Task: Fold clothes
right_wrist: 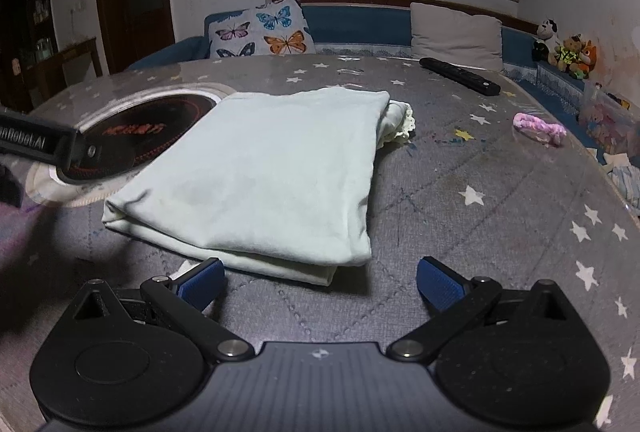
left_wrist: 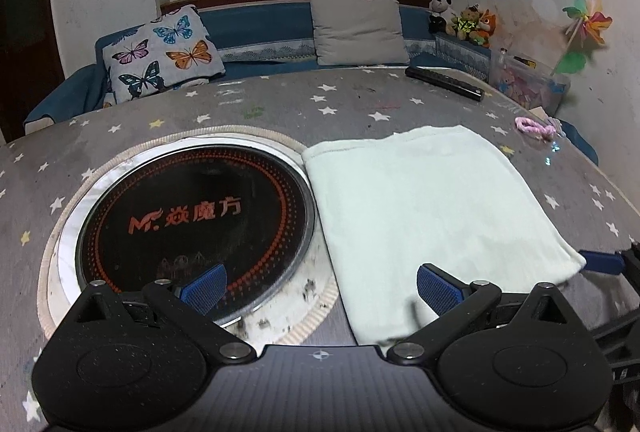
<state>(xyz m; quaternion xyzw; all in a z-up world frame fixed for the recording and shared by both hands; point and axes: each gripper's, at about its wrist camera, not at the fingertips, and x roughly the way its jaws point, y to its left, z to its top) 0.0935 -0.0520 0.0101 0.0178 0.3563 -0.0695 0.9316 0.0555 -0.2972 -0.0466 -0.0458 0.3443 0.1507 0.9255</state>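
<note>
- left gripper [left_wrist: 320, 286]: blue-padded fingers spread wide, nothing between them; its right finger hangs over the near edge of the folded pale mint-green cotton garment [left_wrist: 432, 204], its left finger over the round black glass cooktop [left_wrist: 192, 216].
- right gripper [right_wrist: 320, 284]: fingers spread, empty; the garment's near folded corner lies just ahead of its left finger on the grey star-printed tablecloth [right_wrist: 480, 192].

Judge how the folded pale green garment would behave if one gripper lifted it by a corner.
The folded garment looks thin and soft, so it would probably droop and unfold; its stacked layers show loose at the near edge. Likely light for its size. Pushed, it may bunch rather than slide whole on the star-print tablecloth.
</note>
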